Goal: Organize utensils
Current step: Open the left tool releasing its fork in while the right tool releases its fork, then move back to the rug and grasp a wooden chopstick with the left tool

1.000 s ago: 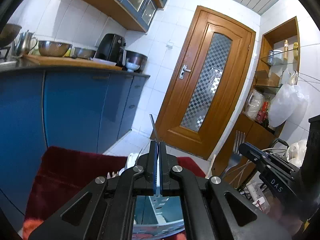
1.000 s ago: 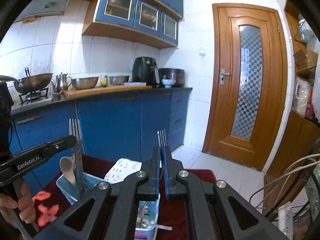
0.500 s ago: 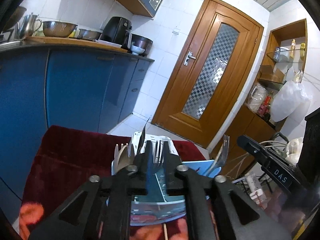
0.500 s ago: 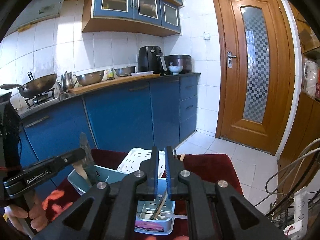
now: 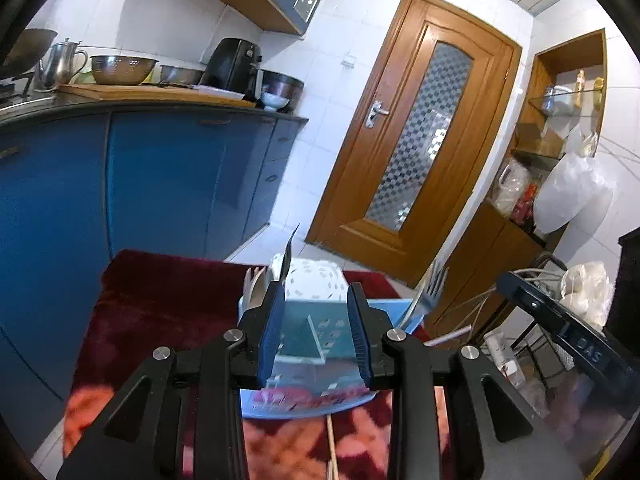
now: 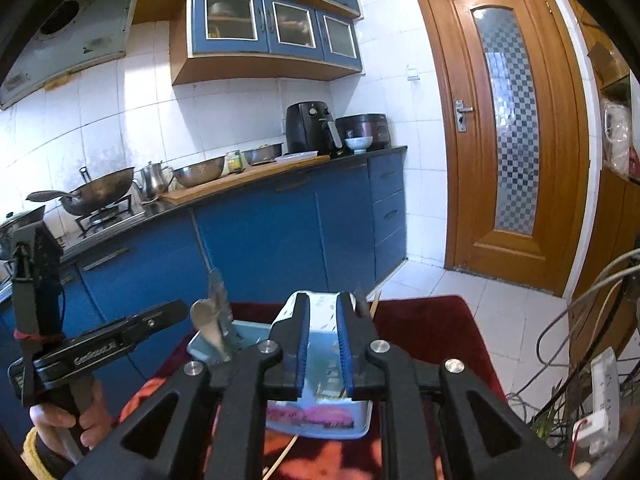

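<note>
A light blue utensil caddy with white perforated walls stands on a dark red cloth. My left gripper is open and empty just above it. A knife and wooden spoons stand in its left part, a fork leans at its right. In the right wrist view my right gripper is open and empty over the caddy. A wooden spoon and a fork stand in its left compartment. The left gripper shows at the left.
Blue kitchen cabinets with a worktop of pots and appliances stand to the left. A wooden door is ahead. Shelves, bags and loose cables are at the right. A chopstick lies on the cloth near me.
Both grippers were shut on utensils held upright above the caddy. They lowered them into the caddy and opened, and the utensils now stand in it.
</note>
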